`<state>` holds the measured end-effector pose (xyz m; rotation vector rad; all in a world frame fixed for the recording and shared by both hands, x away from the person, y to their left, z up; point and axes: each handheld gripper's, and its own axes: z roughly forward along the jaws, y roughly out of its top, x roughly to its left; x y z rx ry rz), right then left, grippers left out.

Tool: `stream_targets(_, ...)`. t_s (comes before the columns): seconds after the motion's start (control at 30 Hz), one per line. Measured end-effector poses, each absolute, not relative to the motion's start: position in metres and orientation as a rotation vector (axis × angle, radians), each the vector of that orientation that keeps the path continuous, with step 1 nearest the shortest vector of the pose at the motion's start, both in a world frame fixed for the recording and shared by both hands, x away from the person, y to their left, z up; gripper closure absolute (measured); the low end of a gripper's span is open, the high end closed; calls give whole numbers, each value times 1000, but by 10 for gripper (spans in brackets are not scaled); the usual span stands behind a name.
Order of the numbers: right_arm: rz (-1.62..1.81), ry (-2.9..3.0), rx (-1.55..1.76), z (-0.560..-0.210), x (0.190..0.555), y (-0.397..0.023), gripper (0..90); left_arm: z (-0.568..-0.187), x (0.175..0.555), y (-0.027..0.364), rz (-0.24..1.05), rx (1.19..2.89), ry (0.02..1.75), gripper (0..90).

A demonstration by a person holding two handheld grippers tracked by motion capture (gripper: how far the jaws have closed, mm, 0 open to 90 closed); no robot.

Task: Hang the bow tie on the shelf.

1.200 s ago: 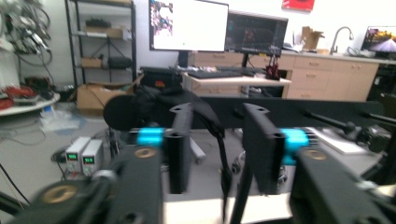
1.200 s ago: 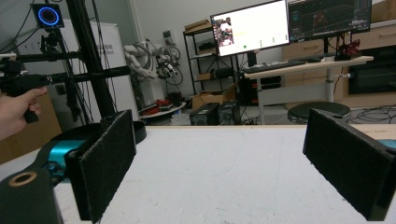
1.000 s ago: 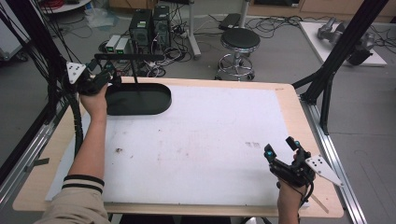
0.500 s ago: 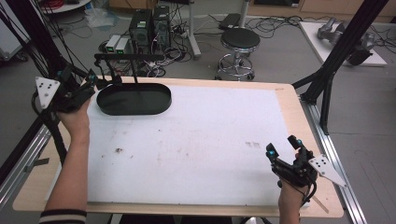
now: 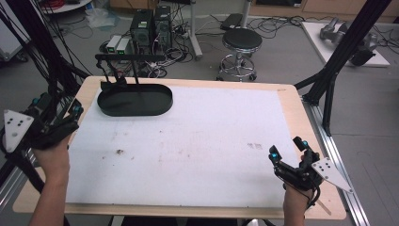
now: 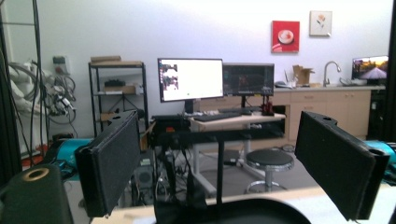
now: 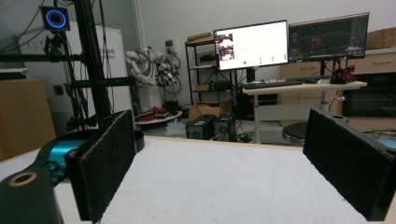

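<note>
The left gripper (image 5: 56, 123) has drawn back from the black tray (image 5: 135, 100) to the table's left edge, its jaws just opening, nothing between them. The right gripper (image 5: 288, 151) stays near-right, jaws apart and empty.

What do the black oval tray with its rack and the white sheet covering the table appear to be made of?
The black oval tray looks like matte painted metal or hard plastic: an even dark surface with a thin raised rim and little shine. Its thin black rack looks like metal rod, being slim and straight. The white sheet seems to be paper or thin matte plastic: flat, dull, with smudges. The light wooden table edge reads as plywood.
</note>
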<state>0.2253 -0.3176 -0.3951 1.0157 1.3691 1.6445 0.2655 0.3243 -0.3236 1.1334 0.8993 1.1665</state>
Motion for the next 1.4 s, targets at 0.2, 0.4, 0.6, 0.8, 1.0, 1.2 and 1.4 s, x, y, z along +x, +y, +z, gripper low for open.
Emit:
stream_targets(0.2, 1614, 1377, 995, -392, 221, -316, 87, -346, 236, 328, 1137, 1161, 940, 135)
stream_targets(0.4, 1588, 1382, 976, -389, 220, -313, 87, -375, 219, 332, 1118, 1160, 963, 135)
stream_targets(0.6, 1575, 1373, 1003, -392, 225, -314, 87, -385, 224, 334, 1102, 1198, 973, 132)
stream_targets(0.8, 1576, 1377, 996, -389, 226, -309, 87, -393, 224, 333, 1082, 1246, 968, 131)
stream_targets(1.0, 1567, 1386, 1000, -388, 225, -307, 87, -393, 225, 335, 1085, 1233, 964, 131)
stream_targets(1.2, 1541, 1401, 1014, -390, 223, -308, 87, -396, 233, 334, 1068, 1240, 963, 132)
stream_targets(1.4, 1538, 1393, 1035, -392, 225, -311, 87, -400, 234, 334, 1065, 1265, 967, 131)
